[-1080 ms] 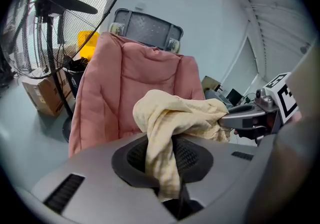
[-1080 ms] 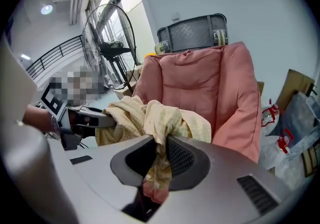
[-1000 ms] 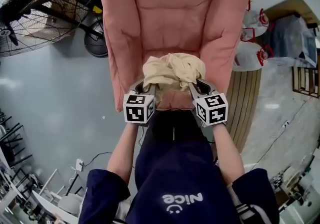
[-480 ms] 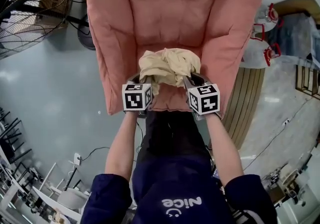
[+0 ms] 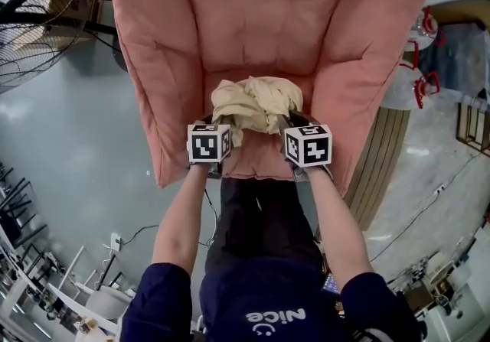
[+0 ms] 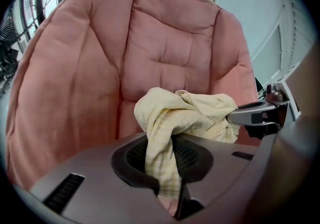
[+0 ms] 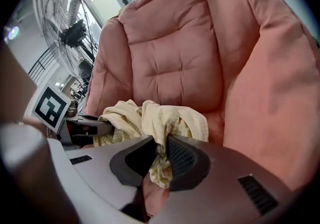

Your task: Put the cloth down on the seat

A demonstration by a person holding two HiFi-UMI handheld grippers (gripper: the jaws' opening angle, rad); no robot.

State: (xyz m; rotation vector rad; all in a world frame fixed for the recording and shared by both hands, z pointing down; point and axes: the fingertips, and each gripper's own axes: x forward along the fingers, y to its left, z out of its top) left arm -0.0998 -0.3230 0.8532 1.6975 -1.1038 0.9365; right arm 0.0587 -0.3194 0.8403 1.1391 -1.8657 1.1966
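Floor (image 5: 76,141), head view: grey and glossy, seen left of the left gripper (image 5: 220,125); a wire fan (image 5: 34,34) is seen further left.
Armchair (image 5: 260,19), head view: pink and padded; its seat is spread directly ahead of both grippers.
Cloth (image 5: 256,103), head view: pale yellow and bunched, carried between the two gripper tips over the seat's front; contact with the seat cannot be told.
Right gripper (image 5: 291,125), head view: level with the left one, its tip is buried in the cloth's right edge.
Left gripper view: the jaws are clamped on a hanging fold of cloth; the bunch is stretched ahead and rightward to the right gripper's tip.
Right gripper view: the jaws are pinched on another fold; the bunch is piled ahead and leftward, where the left gripper's marker cube is seen.
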